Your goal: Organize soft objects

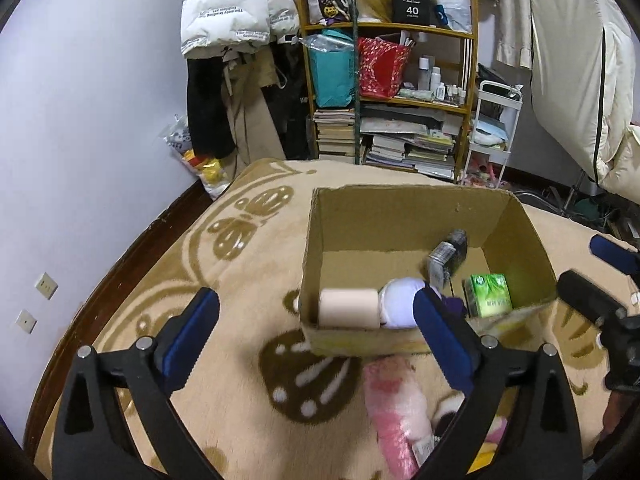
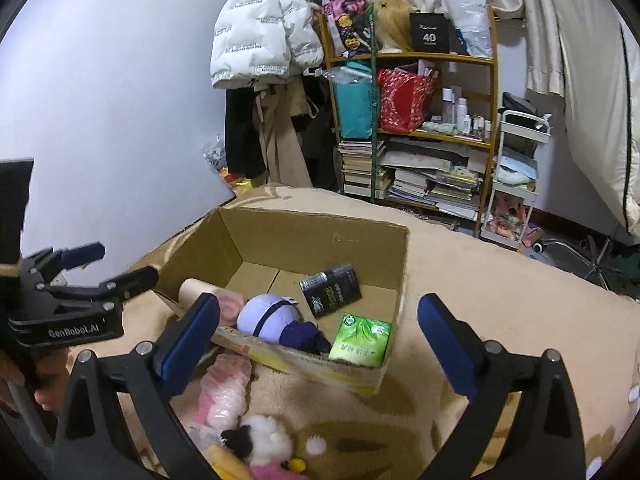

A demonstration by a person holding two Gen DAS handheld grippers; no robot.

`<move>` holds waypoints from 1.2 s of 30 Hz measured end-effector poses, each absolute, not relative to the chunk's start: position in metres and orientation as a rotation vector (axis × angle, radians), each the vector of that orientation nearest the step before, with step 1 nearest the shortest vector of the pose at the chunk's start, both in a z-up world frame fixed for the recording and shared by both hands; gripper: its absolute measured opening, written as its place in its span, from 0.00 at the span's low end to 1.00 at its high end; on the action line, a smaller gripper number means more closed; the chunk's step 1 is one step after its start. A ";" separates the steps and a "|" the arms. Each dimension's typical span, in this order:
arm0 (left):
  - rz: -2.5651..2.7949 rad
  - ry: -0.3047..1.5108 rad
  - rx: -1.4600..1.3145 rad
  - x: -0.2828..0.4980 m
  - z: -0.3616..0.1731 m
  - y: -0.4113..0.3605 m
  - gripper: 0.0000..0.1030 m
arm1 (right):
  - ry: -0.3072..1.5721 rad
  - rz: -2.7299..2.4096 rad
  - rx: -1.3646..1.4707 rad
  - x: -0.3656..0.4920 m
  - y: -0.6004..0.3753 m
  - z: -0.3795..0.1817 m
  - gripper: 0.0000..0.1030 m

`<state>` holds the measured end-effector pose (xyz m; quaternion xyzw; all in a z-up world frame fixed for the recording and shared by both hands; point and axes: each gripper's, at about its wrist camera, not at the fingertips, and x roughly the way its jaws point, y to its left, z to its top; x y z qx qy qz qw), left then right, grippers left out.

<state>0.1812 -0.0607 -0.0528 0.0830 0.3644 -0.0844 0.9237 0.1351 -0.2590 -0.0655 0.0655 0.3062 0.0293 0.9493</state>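
I see the cardboard box [image 1: 404,216] on the beige blanket [image 1: 240,280], holding a lilac plush [image 2: 266,316] beside a green tissue pack [image 2: 360,340]. My left gripper [image 1: 316,336] and right gripper [image 2: 318,340] both gape wide, empty, near the box's front edge, and pink plush toys [image 2: 224,396] (blurred, possibly several) lie just before it.

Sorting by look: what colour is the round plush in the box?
Pale lavender plush with a dark band; clearest in the right wrist view.

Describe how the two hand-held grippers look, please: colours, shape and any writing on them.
Both are black frames with silver bolts and long fingers faced with blue pads. The left gripper, seen from the side, carries white lettering "GenRobot.AI". The right gripper looks the same in build; no writing shows on it.
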 end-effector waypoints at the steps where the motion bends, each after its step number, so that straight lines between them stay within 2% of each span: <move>1: -0.172 0.754 0.170 0.177 -0.052 -0.060 0.94 | 0.620 0.058 0.143 0.129 -0.259 -0.063 1.00; 18: -0.165 0.816 0.145 0.095 -0.023 -0.043 0.94 | 0.624 0.015 0.161 0.042 -0.260 -0.038 1.00; 36: -0.162 0.871 0.081 0.043 -0.043 -0.049 0.94 | 0.657 0.014 0.231 0.005 -0.250 -0.046 1.00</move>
